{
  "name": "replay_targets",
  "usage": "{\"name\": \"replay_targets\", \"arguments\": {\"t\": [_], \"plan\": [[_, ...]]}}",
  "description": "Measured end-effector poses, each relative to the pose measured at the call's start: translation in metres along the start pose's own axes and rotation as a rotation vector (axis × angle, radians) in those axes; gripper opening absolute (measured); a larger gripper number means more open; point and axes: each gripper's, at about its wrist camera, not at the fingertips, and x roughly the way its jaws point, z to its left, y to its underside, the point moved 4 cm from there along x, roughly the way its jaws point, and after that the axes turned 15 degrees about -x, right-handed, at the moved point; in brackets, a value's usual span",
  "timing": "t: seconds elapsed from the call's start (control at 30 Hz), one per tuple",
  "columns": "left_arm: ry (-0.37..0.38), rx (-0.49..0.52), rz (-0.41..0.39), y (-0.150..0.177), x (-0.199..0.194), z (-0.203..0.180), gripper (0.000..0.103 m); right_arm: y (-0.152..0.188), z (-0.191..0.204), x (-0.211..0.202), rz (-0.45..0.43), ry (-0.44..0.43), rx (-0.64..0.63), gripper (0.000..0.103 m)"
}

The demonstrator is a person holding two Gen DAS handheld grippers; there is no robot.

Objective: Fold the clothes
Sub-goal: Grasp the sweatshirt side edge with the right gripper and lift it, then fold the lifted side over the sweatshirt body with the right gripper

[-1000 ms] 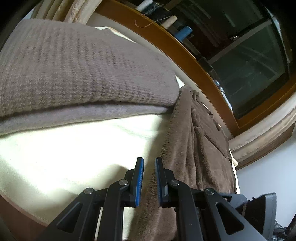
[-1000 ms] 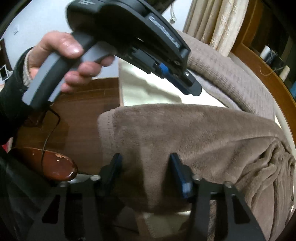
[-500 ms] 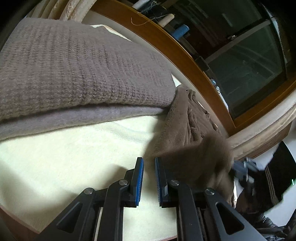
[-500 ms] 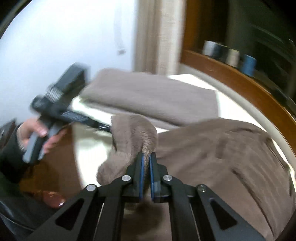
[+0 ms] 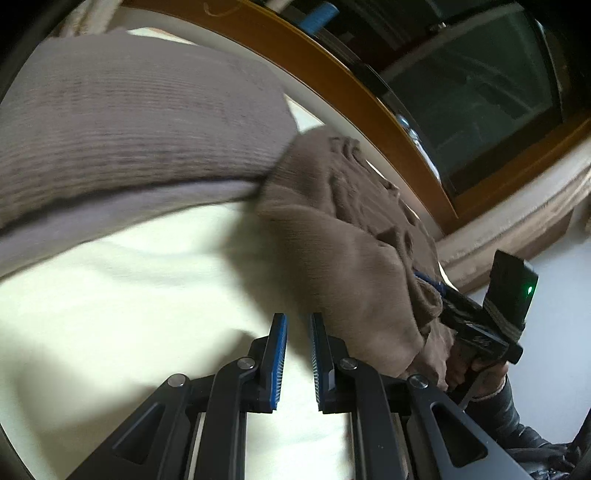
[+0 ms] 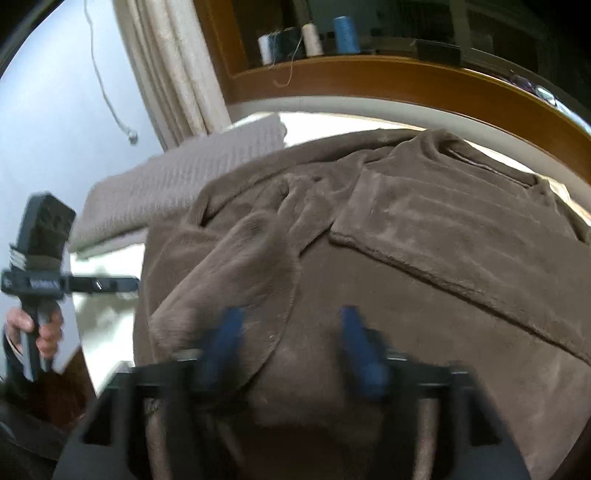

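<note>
Left: grey knit sweater [image 6: 177,184], already folded, on cream blanket [image 5: 129,314]. Left gripper [image 5: 297,354]: fingers narrow, nothing between. Centre to right: brown fleece garment [image 6: 424,258], one flap laid across, sleeve rumpled, folding judged partly done. Right gripper [image 6: 291,343]: jaws just opened wide, fleece released beneath.

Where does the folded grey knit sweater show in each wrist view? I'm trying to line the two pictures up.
Left wrist view: the grey knit sweater fills the upper left, its right end against the brown fleece garment.
Right wrist view: the sweater lies at middle left, behind the fleece garment, below the curtain.
Shared landmark: the blue thread spool on the wooden ledge.
</note>
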Motion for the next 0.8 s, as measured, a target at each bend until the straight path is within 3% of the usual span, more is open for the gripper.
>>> {"name": "replay_targets", "arguments": {"t": [0.2,0.33,0.47,0.57,0.7,0.8], "plan": [[-0.008,0.029,0.027,0.000,0.020,-0.018,0.014,-0.015,-0.014,-0.022,-0.071,-0.068,0.095,0.077],[-0.003,0.033,0.038,0.000,0.024,-0.024,0.014,-0.027,-0.011,-0.015,-0.052,-0.143,0.134,0.077],[0.002,0.025,0.035,-0.001,0.024,-0.022,0.014,-0.024,-0.019,0.011,0.037,-0.043,0.167,0.077],[0.007,0.016,0.035,-0.003,0.023,-0.016,0.014,-0.019,-0.036,0.009,0.026,0.034,0.191,0.077],[0.010,0.008,0.044,-0.008,0.028,-0.011,0.014,-0.010,-0.059,0.003,0.029,0.027,0.251,0.077],[0.013,0.004,0.049,-0.009,0.032,-0.010,0.014,-0.003,-0.062,0.012,0.054,-0.034,0.244,0.077]]}}
